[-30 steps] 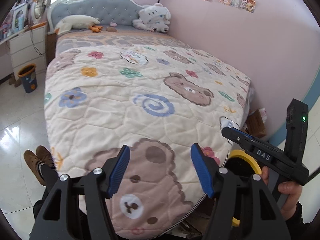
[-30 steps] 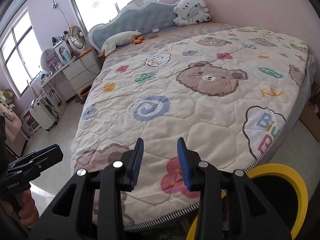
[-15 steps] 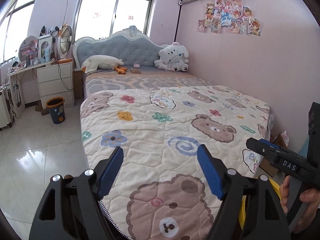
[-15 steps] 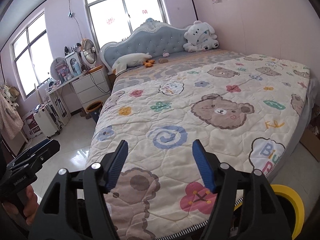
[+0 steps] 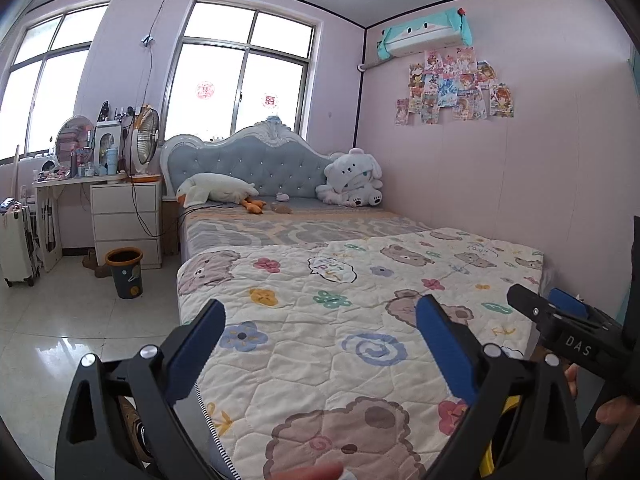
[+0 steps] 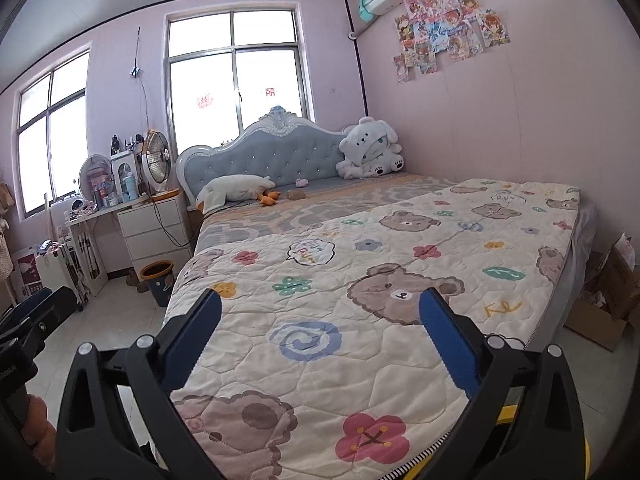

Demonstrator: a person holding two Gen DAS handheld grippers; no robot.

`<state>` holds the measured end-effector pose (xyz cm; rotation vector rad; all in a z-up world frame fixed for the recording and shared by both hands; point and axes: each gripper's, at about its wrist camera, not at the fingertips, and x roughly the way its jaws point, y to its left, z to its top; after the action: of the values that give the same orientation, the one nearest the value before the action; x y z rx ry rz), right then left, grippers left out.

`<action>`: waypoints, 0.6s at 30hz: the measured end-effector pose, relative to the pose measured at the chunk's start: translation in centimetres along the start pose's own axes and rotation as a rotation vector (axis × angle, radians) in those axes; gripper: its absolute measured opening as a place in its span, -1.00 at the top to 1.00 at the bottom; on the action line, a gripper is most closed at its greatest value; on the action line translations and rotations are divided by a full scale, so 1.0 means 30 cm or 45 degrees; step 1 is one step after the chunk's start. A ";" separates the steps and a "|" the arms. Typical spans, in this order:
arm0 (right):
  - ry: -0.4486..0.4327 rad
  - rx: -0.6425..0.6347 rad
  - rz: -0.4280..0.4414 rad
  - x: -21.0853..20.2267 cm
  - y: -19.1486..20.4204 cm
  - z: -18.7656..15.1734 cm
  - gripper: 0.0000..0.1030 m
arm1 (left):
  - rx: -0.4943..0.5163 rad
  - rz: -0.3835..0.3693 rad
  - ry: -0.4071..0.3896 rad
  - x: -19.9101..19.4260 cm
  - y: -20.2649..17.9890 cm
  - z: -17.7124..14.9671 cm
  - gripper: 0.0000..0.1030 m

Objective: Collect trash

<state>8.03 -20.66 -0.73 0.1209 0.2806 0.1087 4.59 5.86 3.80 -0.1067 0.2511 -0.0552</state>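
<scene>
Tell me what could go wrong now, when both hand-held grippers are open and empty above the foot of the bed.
1. The small brownish lump near the plush white goose lies far up the bed; reaching it may mean leaning over the bear-print quilt.
2. That lump could be a toy, not trash; it is too small to tell.
3. The dark round bin with an orange rim stands by the white drawers, across glossy tiles that look slippery.

We can't see inside the bin (image 5: 125,273) by the drawers (image 5: 126,224); its rim hides what's in it. The yellow ring (image 6: 505,413) near the bed (image 6: 400,280) is mostly behind black gripper arms, cut by the pic's bottom edge. Desk stuff (image 5: 86,160) beside the drawers is too small to tell.
</scene>
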 end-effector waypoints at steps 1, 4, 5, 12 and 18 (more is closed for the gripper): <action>-0.017 -0.010 -0.012 -0.008 0.002 -0.002 -0.84 | 0.000 0.002 -0.008 -0.005 -0.002 0.000 -0.81; -0.044 -0.027 -0.037 -0.026 0.005 -0.006 -0.84 | 0.006 -0.004 -0.025 -0.019 -0.005 -0.001 -0.82; -0.045 -0.024 -0.037 -0.029 0.003 -0.008 -0.84 | 0.008 -0.008 -0.028 -0.022 -0.006 -0.003 -0.82; -0.029 -0.004 -0.032 -0.031 -0.007 -0.023 -0.84 | -0.001 -0.022 -0.040 -0.031 -0.013 -0.002 -0.82; -0.016 0.005 -0.033 -0.028 -0.014 -0.035 -0.84 | 0.006 -0.028 -0.047 -0.032 -0.018 0.000 -0.82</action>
<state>6.96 -21.07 -1.55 0.1221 0.2698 0.0816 3.65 5.40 4.08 -0.1058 0.2131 -0.0755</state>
